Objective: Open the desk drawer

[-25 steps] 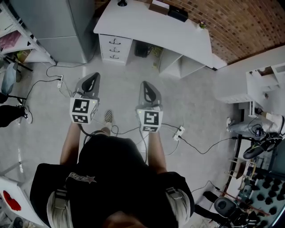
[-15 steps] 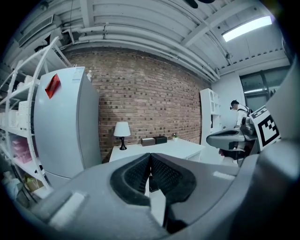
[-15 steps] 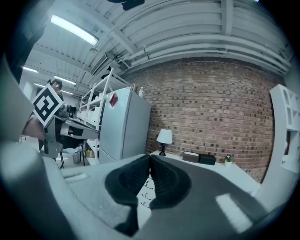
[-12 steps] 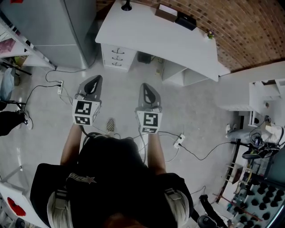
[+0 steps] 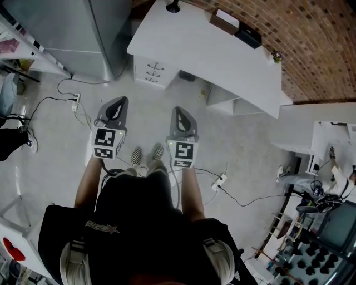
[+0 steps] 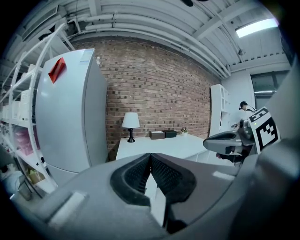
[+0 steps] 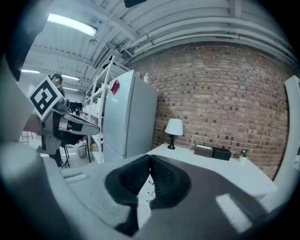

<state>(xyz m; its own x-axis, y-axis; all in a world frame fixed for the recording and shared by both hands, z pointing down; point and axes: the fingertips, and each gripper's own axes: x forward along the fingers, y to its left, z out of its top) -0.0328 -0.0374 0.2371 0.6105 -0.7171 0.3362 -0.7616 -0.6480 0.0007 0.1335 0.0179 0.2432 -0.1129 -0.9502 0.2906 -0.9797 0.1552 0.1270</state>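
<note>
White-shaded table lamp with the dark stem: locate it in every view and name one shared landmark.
Head view: white-shaded table lamp at the top edge, cropped, on the white desk.
Left gripper view: lamp left of centre.
Right gripper view: lamp right of centre.
Shared landmark: red brick wall behind the desk.

Holds the left gripper (image 5: 117,103) out ahead on the left, jaws pressed together tip to tip, nothing between them. Holds the right gripper (image 5: 180,113) near it on the right, likewise closed and empty. Extends left forearm (image 5: 88,181) and right forearm (image 5: 190,189) forward, roughly parallel, both grippers pointing far and slightly downward.
</note>
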